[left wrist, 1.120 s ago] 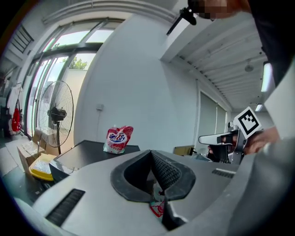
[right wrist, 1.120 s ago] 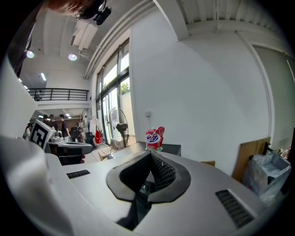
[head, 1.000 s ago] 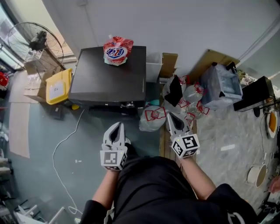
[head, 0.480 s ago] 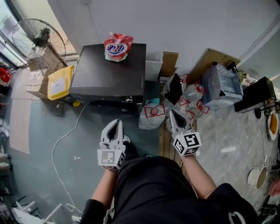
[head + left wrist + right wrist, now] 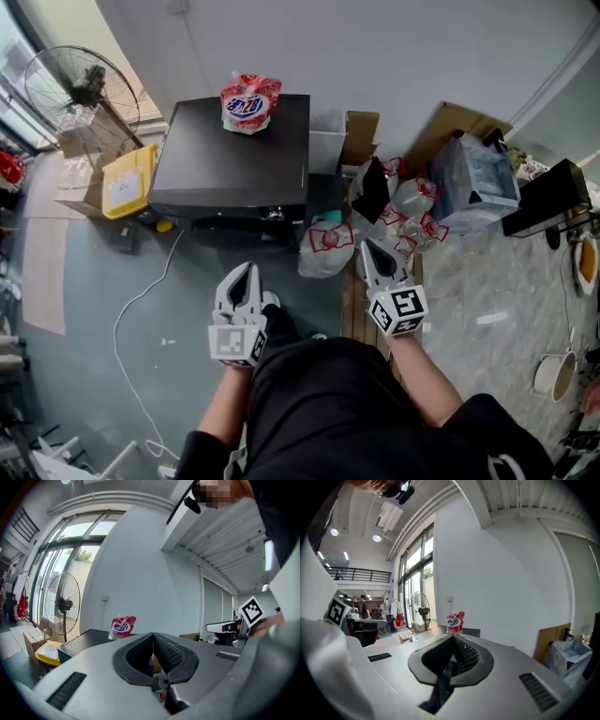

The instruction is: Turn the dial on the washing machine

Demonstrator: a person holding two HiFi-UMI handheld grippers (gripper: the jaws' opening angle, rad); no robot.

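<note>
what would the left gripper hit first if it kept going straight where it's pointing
Most likely the front of the washing machine, right of centre: the left gripper points at it with nothing between in the head view. Depth is unclear.

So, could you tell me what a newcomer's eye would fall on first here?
The red detergent pouch stands out first, sitting at the back edge of the dark washing machine. Nearer the camera, the left tool and right tool are both shut and empty, short of the machine, with a heap of bags to its right.
</note>
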